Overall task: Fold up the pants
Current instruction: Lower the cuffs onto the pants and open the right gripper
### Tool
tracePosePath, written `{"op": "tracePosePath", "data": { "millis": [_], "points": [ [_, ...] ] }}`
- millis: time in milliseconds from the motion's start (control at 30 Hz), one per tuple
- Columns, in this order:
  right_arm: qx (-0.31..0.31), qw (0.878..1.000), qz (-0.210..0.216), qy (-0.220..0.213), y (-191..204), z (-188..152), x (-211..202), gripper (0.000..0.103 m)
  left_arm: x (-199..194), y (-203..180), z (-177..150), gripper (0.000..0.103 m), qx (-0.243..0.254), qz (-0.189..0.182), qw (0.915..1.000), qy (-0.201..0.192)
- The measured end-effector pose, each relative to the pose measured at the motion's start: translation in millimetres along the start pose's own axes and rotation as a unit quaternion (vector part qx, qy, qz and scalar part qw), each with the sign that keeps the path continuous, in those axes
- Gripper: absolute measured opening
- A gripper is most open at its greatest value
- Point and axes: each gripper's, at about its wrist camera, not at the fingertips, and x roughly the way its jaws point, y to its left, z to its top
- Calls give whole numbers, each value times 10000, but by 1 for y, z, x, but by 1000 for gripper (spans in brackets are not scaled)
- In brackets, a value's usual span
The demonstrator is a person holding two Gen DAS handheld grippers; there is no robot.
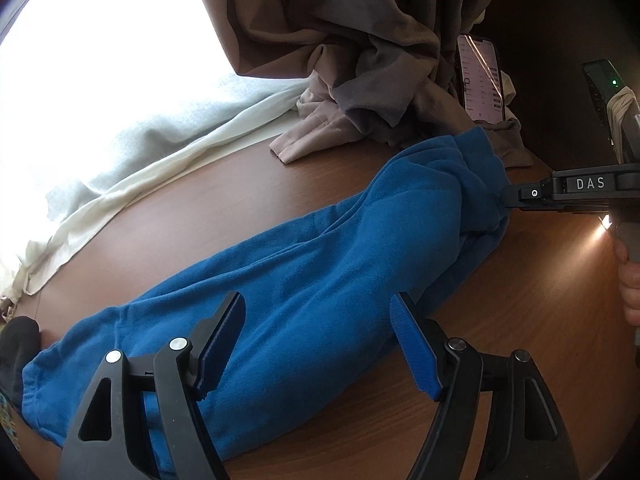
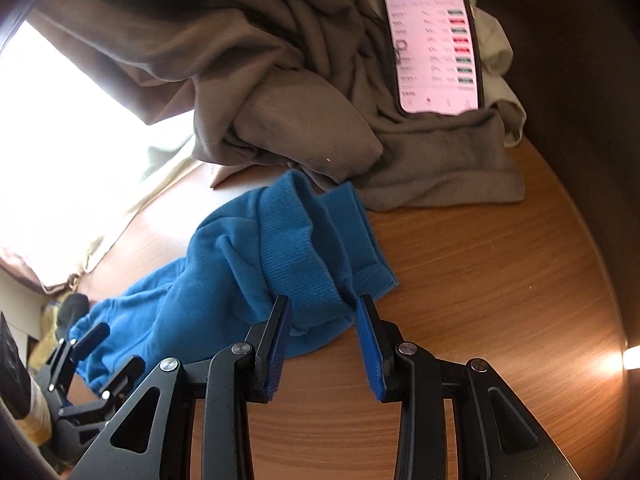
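Observation:
Blue fleece pants (image 1: pixel 304 280) lie stretched along a brown wooden table (image 1: pixel 520 320), waistband near me at lower left, leg cuffs at the far right. My left gripper (image 1: pixel 320 344) is open, its jaws wide apart just above the pants' middle. In the right wrist view the ribbed cuffs (image 2: pixel 304 256) lie bunched. My right gripper (image 2: pixel 322 344) is open, its fingertips at the cuffs' near edge, holding nothing. The right gripper also shows in the left wrist view (image 1: pixel 516 194), at the cuff end. The left gripper shows in the right wrist view (image 2: pixel 108 348) at the waistband end.
A heap of brown-grey cloth (image 2: pixel 256 80) lies at the table's back. A lit phone (image 2: pixel 434 40) leans on it. A white curtain (image 1: pixel 132 152) hangs by a bright window on the left. A black sock (image 1: pixel 16 344) lies by the waistband.

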Motion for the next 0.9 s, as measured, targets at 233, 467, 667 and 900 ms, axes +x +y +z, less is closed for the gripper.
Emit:
{"op": "tracePosePath", "data": {
  "millis": [233,467,667,900],
  "points": [
    [313,9993,224,-12,-15,6,8,35,0,-3,1,74,79,9,10000,-22],
    [547,9973,484,-56,-26,15,10,35,-2,-7,0,74,161,23,9998,-65],
    [748,9951,638,-143,-29,21,7,35,-2,-7,1,74,142,25,9999,-77],
    [696,9951,671,-183,-21,25,6,23,-1,-4,0,74,81,16,10000,-52]
  ]
}}
